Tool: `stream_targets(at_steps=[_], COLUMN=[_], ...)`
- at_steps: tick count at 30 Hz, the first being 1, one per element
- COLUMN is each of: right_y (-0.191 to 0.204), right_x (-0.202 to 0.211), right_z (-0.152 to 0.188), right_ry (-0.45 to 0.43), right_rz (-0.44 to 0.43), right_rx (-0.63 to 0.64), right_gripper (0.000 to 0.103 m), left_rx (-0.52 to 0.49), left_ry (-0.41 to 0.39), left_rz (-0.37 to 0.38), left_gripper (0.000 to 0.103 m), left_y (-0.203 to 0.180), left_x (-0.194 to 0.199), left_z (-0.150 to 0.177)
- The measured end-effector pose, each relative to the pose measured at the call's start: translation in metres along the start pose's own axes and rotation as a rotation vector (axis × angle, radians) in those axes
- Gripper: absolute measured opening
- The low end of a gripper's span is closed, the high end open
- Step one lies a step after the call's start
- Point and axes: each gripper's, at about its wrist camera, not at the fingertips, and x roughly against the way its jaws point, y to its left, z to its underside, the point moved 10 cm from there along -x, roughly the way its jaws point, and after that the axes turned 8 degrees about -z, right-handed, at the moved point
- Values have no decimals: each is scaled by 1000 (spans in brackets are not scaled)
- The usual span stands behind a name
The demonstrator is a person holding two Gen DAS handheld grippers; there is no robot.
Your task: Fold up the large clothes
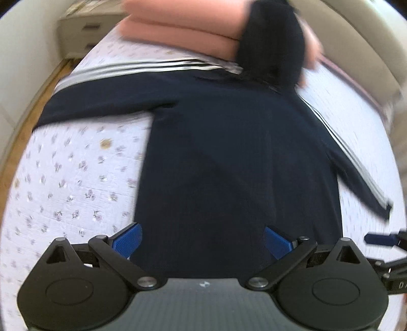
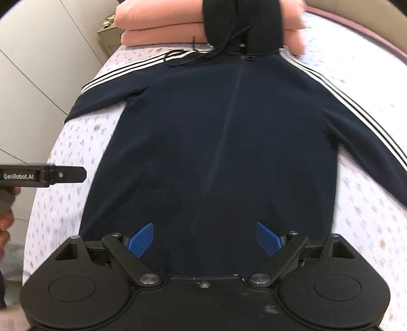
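Note:
A dark navy hooded jacket (image 1: 229, 152) with white striped sleeves lies flat on the bed, sleeves spread out, hood up against pink folded blankets. It also shows in the right wrist view (image 2: 223, 132). My left gripper (image 1: 203, 240) is open and empty above the jacket's bottom hem, left side. My right gripper (image 2: 204, 239) is open and empty above the hem. The right gripper's finger (image 1: 381, 239) shows at the right edge of the left wrist view; the left gripper's finger (image 2: 63, 174) shows at the left of the right wrist view.
The bed has a white sheet with small flowers (image 1: 71, 183). Pink folded blankets (image 1: 183, 30) are stacked at the head of the bed, also in the right wrist view (image 2: 162, 23). A bedside cabinet (image 1: 81, 33) stands at the far left. A padded headboard (image 1: 361, 45) curves at the right.

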Motion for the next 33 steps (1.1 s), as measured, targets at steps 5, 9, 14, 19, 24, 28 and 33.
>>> stream_targets(at_steps=[5, 9, 14, 19, 24, 28, 33], right_y=[19, 41, 62, 64, 62, 60, 56], right_x=[-60, -111, -172, -225, -262, -279, -292], right_z=[-78, -143, -201, -244, -288, -313, -339], right_ry=[0, -38, -67, -112, -193, -249, -308], right_rz=[-62, -132, -142, -103, -69, -34, 7], right_rx=[3, -38, -62, -95, -119, -124, -81], right_gripper=[103, 103, 103, 103, 103, 103, 103], left_rx=[174, 314, 490, 583, 684, 745, 780], left_ry=[-43, -106, -153, -199, -308, -344, -437], left_rz=[-30, 8, 75, 155, 224, 235, 246], left_gripper=[103, 103, 103, 103, 103, 103, 103], left_y=[75, 132, 192, 227, 250, 268, 282], left_x=[-45, -67, -95, -128, -138, -147, -150], left_z=[-34, -64, -99, -111, -133, -157, -178])
